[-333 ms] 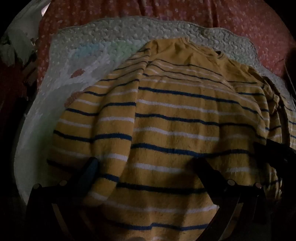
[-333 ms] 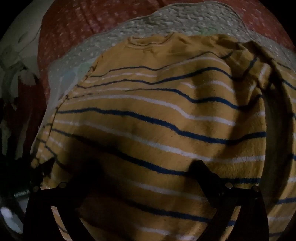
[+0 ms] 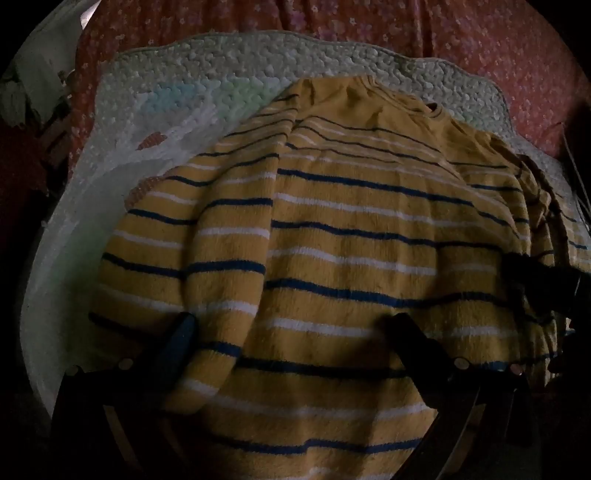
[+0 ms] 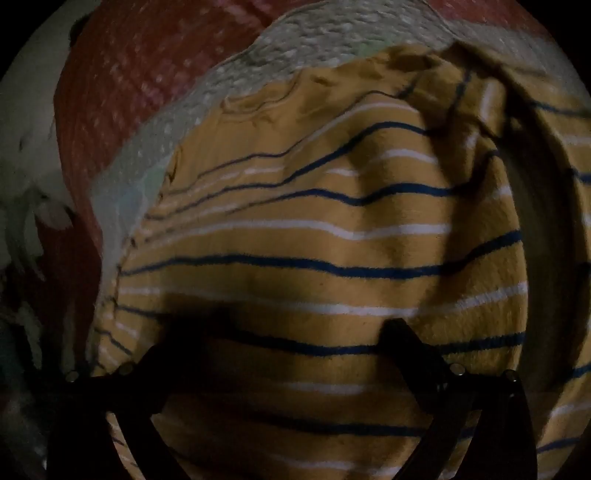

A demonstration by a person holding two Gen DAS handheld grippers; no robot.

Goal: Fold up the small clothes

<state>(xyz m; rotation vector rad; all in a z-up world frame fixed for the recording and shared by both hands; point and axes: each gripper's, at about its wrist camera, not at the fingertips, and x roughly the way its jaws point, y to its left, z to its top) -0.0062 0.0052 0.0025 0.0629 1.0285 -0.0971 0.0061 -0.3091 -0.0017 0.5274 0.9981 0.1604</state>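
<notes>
A yellow sweater (image 3: 351, 240) with blue and white stripes lies spread on a pale quilted mat (image 3: 229, 74), its collar at the far end. Its left sleeve is folded in over the body. My left gripper (image 3: 291, 325) hovers open over the sweater's lower part, with nothing pinched between its dark fingers. In the right wrist view the same sweater (image 4: 332, 240) fills the frame, rumpled at the right where the other sleeve bunches up. My right gripper (image 4: 306, 328) also stands open above the lower body of the sweater. The right gripper's dark body shows at the left view's right edge.
The quilted mat (image 4: 332, 40) rests on a red flowered bedspread (image 3: 480, 33). White and dark clutter (image 4: 26, 192) lies off the bed's left side. The scene is dim.
The right wrist view has shifted: the sweater now sits further right and looks blurred, so the right gripper has moved. The left view is nearly the same.
</notes>
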